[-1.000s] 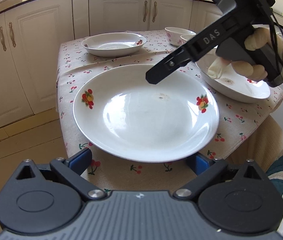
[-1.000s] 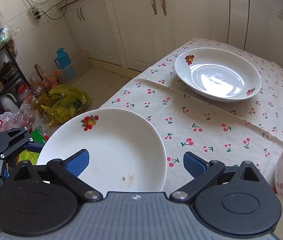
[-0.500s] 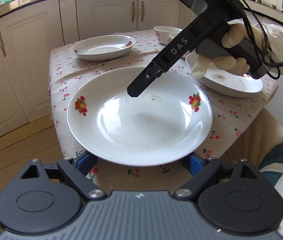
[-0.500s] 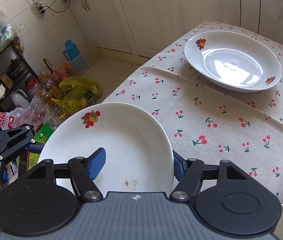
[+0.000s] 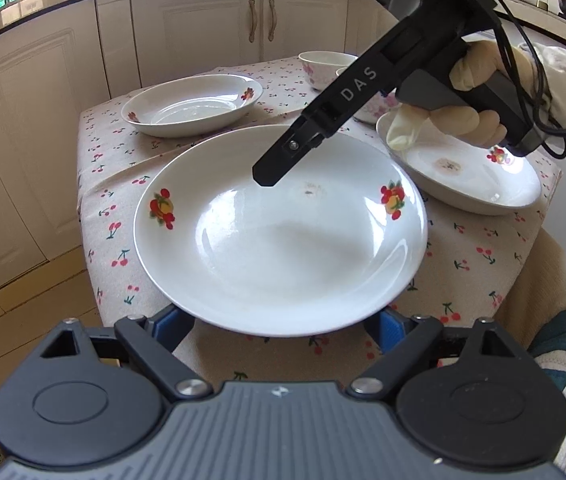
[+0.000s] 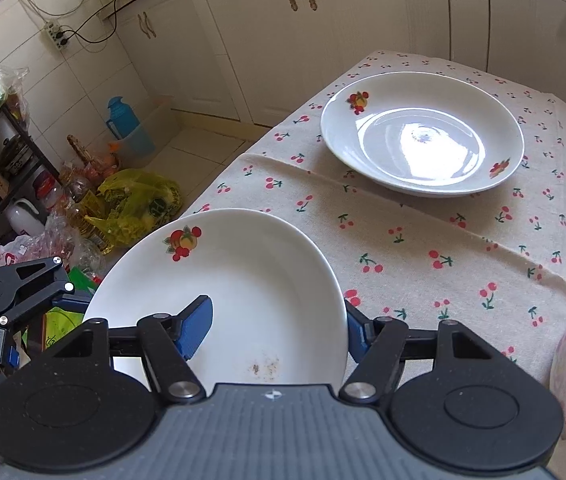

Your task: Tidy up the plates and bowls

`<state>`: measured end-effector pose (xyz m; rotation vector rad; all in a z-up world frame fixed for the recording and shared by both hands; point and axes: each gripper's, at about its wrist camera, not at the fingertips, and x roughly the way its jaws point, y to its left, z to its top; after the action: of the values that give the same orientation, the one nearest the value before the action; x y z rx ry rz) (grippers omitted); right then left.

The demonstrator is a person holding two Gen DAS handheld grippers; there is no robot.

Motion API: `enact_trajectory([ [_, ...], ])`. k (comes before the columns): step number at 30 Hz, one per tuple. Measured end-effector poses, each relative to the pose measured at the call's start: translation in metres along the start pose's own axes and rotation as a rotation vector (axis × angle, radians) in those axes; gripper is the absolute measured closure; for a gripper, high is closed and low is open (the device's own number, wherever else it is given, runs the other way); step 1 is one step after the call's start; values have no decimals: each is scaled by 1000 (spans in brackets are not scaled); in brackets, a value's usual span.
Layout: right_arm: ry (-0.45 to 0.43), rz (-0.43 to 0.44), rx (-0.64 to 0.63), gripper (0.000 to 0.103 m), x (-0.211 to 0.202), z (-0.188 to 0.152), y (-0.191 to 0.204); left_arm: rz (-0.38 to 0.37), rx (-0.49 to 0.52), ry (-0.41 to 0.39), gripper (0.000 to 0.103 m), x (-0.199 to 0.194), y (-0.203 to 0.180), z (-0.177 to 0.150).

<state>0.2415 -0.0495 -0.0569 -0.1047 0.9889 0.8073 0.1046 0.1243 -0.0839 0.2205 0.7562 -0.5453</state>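
— Pinching the plate (image 6: pixel 243 288) rim with your right gripper (image 6: pixel 277 328), at the tabletop (image 6: pixel 423 248) corner?
— Yes. Your left gripper (image 5: pixel 283 326) straddles its near edge; contact unclear.

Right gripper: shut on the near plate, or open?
Shut: right gripper pinches the near plate's rim, one pad inside, one outside.

A small table draped in a beige cherry-print cloth (image 5: pixel 123 184) carried a white fruit-painted deep plate (image 6: pixel 423 136) well ahead of the tools, a stained white plate (image 5: pixel 467 176) beyond the right tool, and a pink-flowered white bowl (image 5: pixel 323 64) farther back.
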Motion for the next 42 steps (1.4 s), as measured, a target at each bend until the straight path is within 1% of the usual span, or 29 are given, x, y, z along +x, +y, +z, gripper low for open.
enact_trajectory([
  [8, -24, -52, 25, 30, -2, 11, -20, -13, 14, -9, 13, 18, 8, 17],
  [13, -33, -64, 44, 30, 1, 15, -30, -12, 21, -12, 13, 26, 12, 24],
  [19, -28, -81, 58, 30, 9, 17, -39, -9, 34, -15, 13, 31, 13, 27],
  [26, -31, -96, 48, 29, 11, 18, -41, -24, 22, -16, 13, 32, 12, 28],
  [30, -28, -91, 33, 22, 11, 18, -38, -19, 21, -22, 13, 30, 10, 27],
  [31, -26, -91, 29, 19, 11, 18, -37, -15, 23, -24, 13, 29, 10, 26],
  [32, -25, -93, 27, 14, 11, 18, -36, -10, 24, -25, 13, 28, 10, 27],
  [34, -32, -102, 24, 9, 8, 17, -34, -2, 24, -32, 12, 24, 10, 26],
  [37, -59, -108, 12, 5, -7, 16, -29, 12, 13, -42, 12, 16, 8, 25],
  [39, -86, -132, -12, 1, -22, 12, -22, 19, -3, -51, 12, 9, 6, 24],
  [42, -129, -172, -53, 0, -48, 3, -10, 24, -39, -74, 10, -3, 1, 24],
])
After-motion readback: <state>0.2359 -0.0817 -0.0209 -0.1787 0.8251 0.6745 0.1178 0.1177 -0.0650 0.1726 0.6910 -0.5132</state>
